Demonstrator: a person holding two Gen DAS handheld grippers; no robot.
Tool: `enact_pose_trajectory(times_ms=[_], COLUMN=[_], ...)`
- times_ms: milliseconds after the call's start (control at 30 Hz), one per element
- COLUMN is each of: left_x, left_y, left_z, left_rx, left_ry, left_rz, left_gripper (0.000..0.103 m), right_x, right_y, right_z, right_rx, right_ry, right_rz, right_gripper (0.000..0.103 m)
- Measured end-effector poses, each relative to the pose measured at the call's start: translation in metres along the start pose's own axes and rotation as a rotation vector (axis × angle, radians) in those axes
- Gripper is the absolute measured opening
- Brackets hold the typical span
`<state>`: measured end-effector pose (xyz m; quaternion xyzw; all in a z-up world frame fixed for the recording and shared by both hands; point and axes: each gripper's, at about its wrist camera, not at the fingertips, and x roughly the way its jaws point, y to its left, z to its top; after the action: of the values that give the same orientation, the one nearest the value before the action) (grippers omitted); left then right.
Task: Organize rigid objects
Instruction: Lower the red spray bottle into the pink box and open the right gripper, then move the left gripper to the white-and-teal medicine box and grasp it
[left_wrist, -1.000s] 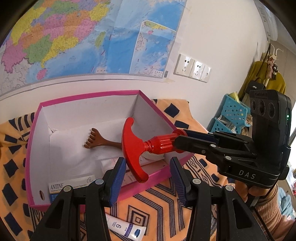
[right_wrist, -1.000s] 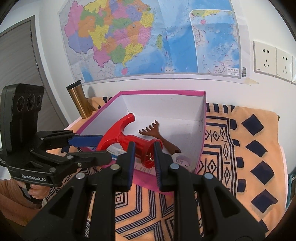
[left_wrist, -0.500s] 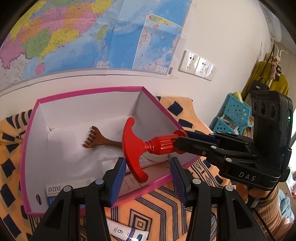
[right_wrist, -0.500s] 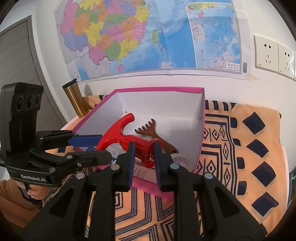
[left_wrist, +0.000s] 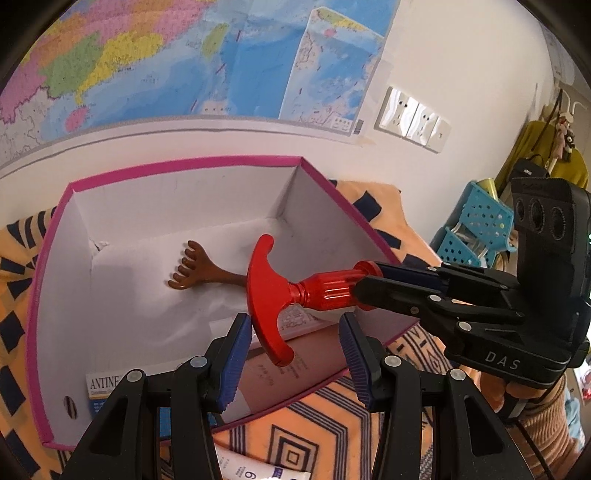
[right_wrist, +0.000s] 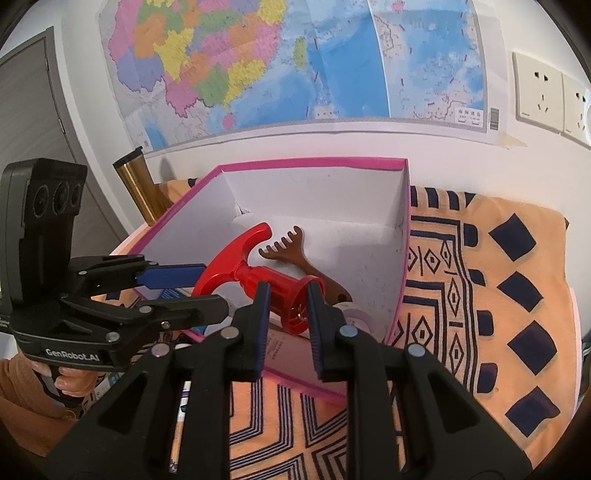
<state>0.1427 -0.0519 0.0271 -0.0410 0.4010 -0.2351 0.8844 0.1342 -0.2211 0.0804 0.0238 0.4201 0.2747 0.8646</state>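
Observation:
A red T-handled tool (left_wrist: 266, 291) hangs over the front part of the open pink-rimmed box (left_wrist: 184, 164). My right gripper (right_wrist: 288, 295) is shut on the tool's ribbed barrel (right_wrist: 280, 288), and it reaches in from the right in the left wrist view (left_wrist: 369, 282). My left gripper (left_wrist: 291, 332) is open just in front of the box; the lower tip of the T-handle shows between its blue pads without touching them. From the right wrist view the left gripper (right_wrist: 199, 291) sits left of the handle. A brown back scratcher (left_wrist: 195, 269) lies on the box floor.
A printed carton (left_wrist: 103, 384) and paper leaflets (left_wrist: 280, 369) lie in the box's front. A white tube (left_wrist: 258, 470) lies on the orange patterned cloth (right_wrist: 480, 277). A gold flask (right_wrist: 138, 192) stands at the box's back left. Blue baskets (left_wrist: 476, 229) stand at the right.
Both grippers have come a little lower and closer to the box, the red tool moving with the right one. Neither gripper has changed its opening.

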Motion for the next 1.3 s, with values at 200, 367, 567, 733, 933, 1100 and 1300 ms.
enact_pose_trajectory(times_ms=[200, 367, 567, 733, 933, 1100, 1300], left_x=[0.01, 0.004, -0.007, -0.019, -0.034, -0.049, -0.075], left_y=[0.003, 0.002, -0.001, -0.004, -0.009, -0.01, 0.007], left_z=[-0.004, -0.008, -0.013, -0.018, -0.026, -0.034, -0.05], left_rx=[-0.009, 0.007, 0.021, 0.033, 0.047, 0.052, 0.043], left_ry=[0.021, 0.004, -0.025, -0.051, -0.082, -0.109, -0.15], left_rz=[0.002, 0.015, 0.015, 0.027, 0.043, 0.049, 0.1], left_gripper=[0.049, 0.049, 0.051, 0.053, 0.057, 0.062, 0.072], right_x=[0.013, 0.01, -0.001, -0.009, -0.019, -0.026, -0.03], right_y=[0.001, 0.001, 0.008, 0.014, 0.024, 0.035, 0.051], right_z=[-0.005, -0.009, -0.015, -0.021, -0.028, -0.034, -0.046], right_rx=[-0.013, -0.011, -0.007, 0.004, 0.007, 0.014, 0.006], right_ry=[0.038, 0.032, 0.011, -0.006, -0.023, -0.033, -0.026], right_rz=[-0.06, -0.112, -0.098, -0.075, -0.05, 0.006, 0.063], right_gripper=[0.023, 0.029, 0.03, 0.031, 0.031, 0.038, 0.043])
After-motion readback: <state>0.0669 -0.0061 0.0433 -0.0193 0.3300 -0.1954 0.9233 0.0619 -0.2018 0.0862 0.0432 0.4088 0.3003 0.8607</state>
